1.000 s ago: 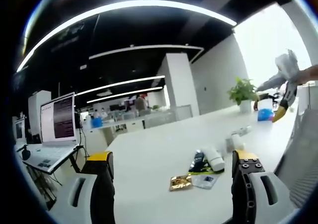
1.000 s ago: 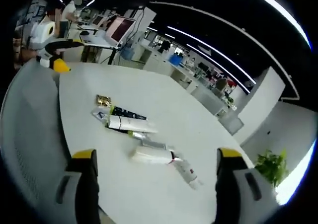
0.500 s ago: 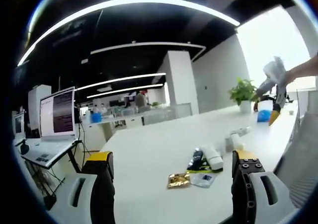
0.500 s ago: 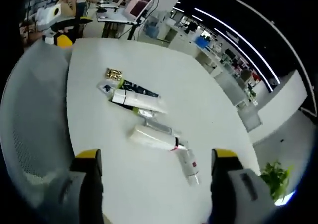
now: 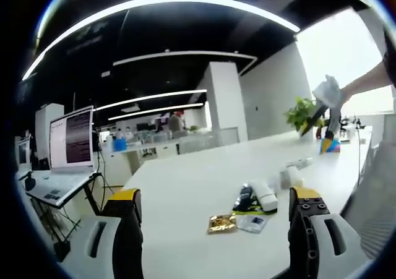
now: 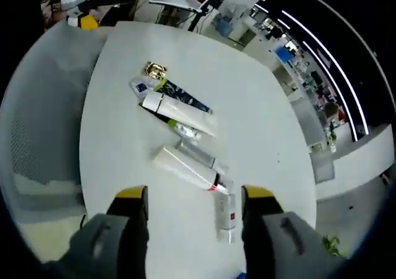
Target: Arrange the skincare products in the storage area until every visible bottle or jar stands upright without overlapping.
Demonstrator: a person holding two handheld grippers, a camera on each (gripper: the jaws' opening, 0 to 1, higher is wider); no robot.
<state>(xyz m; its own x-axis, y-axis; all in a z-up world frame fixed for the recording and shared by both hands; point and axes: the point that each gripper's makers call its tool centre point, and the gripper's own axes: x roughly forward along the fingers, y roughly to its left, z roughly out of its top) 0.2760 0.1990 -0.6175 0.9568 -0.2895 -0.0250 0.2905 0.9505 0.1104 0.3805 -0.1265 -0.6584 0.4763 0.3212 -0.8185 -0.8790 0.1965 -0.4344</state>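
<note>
Right gripper view had been tilted down over the worktop (image 6: 260, 130); the products (image 6: 185, 127) were seen lying flat, none yet upright. Right gripper (image 6: 195, 198) fingers were open and empty above the small bottle (image 6: 224, 214). Left gripper (image 5: 213, 201) was likewise open, empty.

- A white table (image 6: 260, 130) carries the lot.
- A gold sachet (image 6: 154, 70) lies at one end of the cluster.
- A dark tube (image 6: 182, 97) lies beside a white tube (image 6: 179, 114), touching.
- A second white tube (image 6: 182, 167) lies flat nearby, apart.
- A small bottle (image 6: 224, 214) lies on its side.
</note>
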